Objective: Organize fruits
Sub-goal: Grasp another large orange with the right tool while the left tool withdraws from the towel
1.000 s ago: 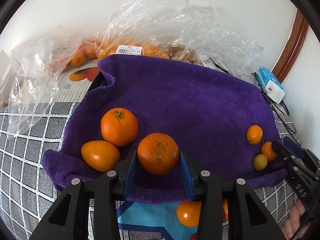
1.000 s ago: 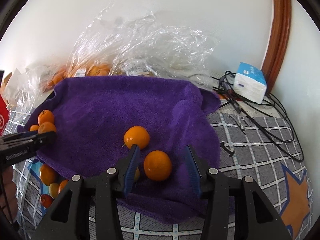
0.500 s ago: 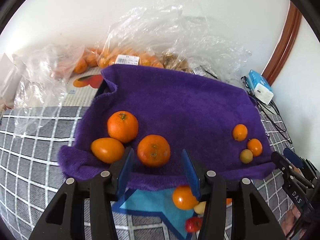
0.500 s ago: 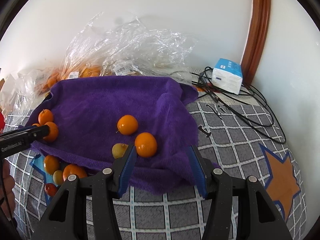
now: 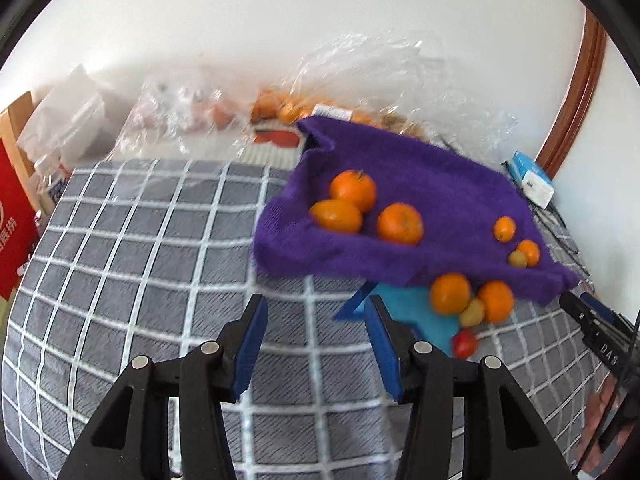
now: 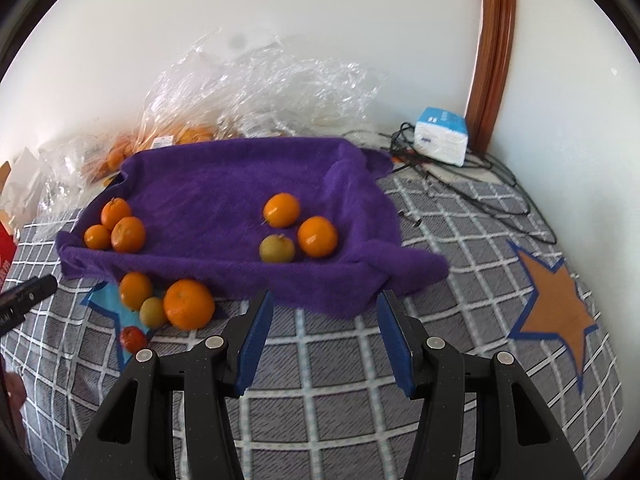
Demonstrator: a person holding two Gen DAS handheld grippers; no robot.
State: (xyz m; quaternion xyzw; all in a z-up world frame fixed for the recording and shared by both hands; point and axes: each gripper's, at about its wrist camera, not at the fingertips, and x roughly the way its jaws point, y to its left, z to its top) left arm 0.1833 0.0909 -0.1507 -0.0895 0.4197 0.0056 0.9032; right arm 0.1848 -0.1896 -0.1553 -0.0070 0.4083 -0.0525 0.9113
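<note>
A grey checked cloth (image 6: 340,360) covers the surface under white walls. At 12 o'clock a purple towel (image 6: 224,184) carries oranges (image 6: 318,237); plastic bags (image 6: 264,88) lie behind. Left hand-held gripper (image 5: 316,344) and right hand-held gripper (image 6: 326,340) both gape, empty.

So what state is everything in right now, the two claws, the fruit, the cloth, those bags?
Left gripper: open, empty.
Right gripper: open, empty.
Purple towel: spread out, edges rumpled.
Three big oranges: resting together on the towel.
Three small fruits: clustered on the towel.
Four fruits: lying off the towel.
Plastic bags: crumpled, some fruit inside.
</note>
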